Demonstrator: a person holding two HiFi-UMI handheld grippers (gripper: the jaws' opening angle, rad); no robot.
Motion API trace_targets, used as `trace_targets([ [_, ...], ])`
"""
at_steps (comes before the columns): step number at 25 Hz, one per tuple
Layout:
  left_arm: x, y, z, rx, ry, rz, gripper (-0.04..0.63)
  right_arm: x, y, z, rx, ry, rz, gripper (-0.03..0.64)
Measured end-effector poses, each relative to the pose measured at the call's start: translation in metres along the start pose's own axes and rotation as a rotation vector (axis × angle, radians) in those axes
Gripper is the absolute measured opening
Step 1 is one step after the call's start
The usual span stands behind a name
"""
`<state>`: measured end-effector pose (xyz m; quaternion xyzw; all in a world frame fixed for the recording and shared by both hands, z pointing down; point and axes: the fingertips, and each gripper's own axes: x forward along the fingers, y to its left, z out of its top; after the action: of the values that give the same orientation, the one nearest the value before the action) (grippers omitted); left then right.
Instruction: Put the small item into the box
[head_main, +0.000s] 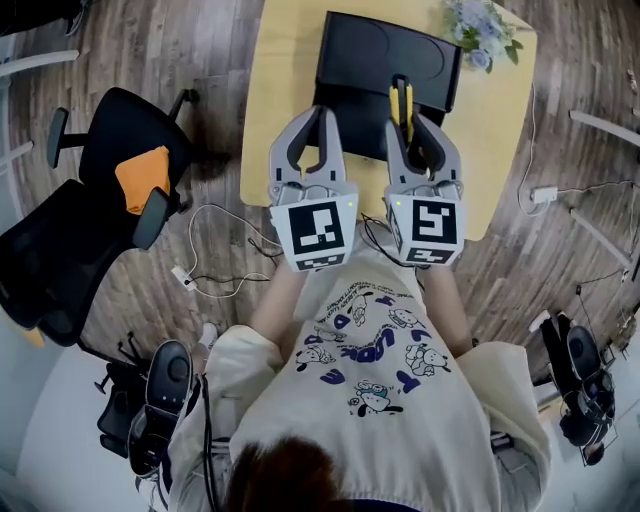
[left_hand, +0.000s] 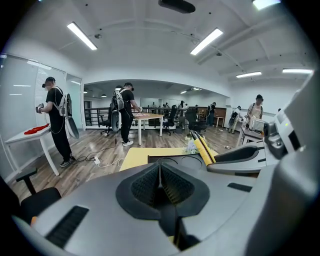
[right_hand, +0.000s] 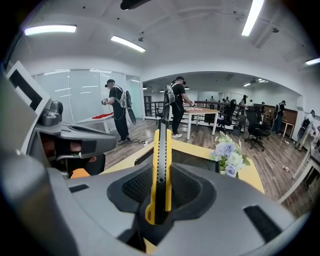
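Item: utility knife (right_hand: 161, 165). We are clamping it in right gripper (head_main: 410, 128); left gripper (left_hand: 160, 187) closed, apparently empty. Release only low inside box (head_main: 385, 60).

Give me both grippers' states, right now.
Left gripper: shut, empty.
Right gripper: shut on the yellow utility knife.

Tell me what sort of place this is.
Likely an open-plan office or shared workspace: a black office chair on a wood floor, long desks further back, and ceiling strip lights overhead.
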<state>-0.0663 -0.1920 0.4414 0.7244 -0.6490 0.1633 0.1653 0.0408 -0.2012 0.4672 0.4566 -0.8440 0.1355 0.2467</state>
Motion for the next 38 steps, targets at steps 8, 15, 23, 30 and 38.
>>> trace_targets([
  [8, 0.008, 0.006, -0.030, -0.034, 0.065, 0.035, 0.023, 0.020, 0.011, -0.035, -0.144, 0.148, 0.101, 0.129],
  [15, 0.009, 0.011, -0.046, -0.057, 0.099, 0.058, 0.023, 0.036, 0.019, -0.068, -0.281, 0.300, 0.194, 0.129],
  [23, 0.009, 0.016, -0.058, -0.089, 0.118, 0.089, 0.023, 0.047, 0.029, -0.093, -0.408, 0.429, 0.318, 0.129],
  [30, 0.008, 0.015, -0.070, -0.108, 0.143, 0.102, 0.023, 0.053, 0.031, -0.118, -0.492, 0.586, 0.381, 0.129],
  [38, 0.006, 0.022, -0.075, -0.121, 0.147, 0.113, 0.023, 0.059, 0.031, -0.130, -0.527, 0.686, 0.401, 0.129],
])
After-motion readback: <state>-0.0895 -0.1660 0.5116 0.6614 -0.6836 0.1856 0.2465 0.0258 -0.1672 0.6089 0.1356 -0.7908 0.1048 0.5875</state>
